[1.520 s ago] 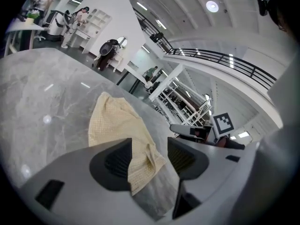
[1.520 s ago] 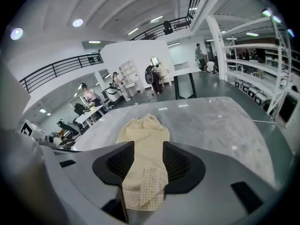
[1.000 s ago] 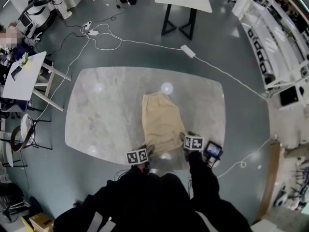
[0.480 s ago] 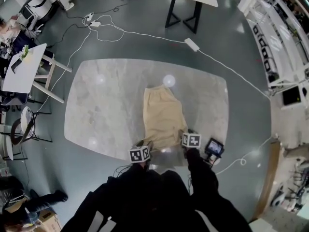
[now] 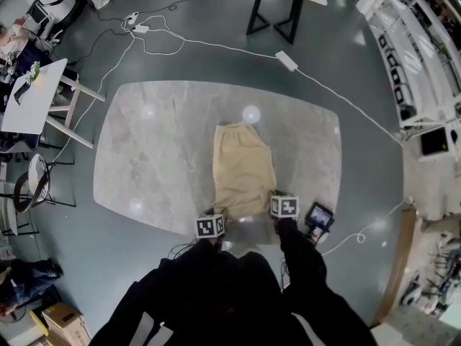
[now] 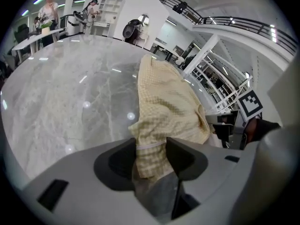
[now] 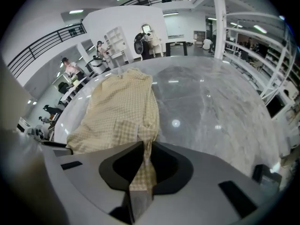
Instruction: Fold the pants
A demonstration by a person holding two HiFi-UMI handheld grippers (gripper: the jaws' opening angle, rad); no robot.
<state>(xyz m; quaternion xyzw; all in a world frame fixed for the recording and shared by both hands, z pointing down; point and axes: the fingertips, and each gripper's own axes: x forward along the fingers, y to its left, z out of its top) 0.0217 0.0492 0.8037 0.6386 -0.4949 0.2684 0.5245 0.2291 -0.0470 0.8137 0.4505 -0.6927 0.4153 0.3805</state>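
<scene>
At the near edge of the grey marble table (image 5: 151, 150), pale yellow checked fabric pants (image 5: 243, 168) are clamped by the left gripper (image 6: 151, 142) and the right gripper (image 7: 146, 146) (its jaws just closed in).

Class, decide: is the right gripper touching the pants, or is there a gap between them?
Touching. The right gripper view shows it: the right gripper has just been closing, and its jaws pinch a fold of the pants.

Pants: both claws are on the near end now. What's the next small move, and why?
Likely lift both corners slightly and carry them toward the far end. The right claw has just been closing and pinches the pants; the left claw grips the other corner; the rest lies flat on the table.
</scene>
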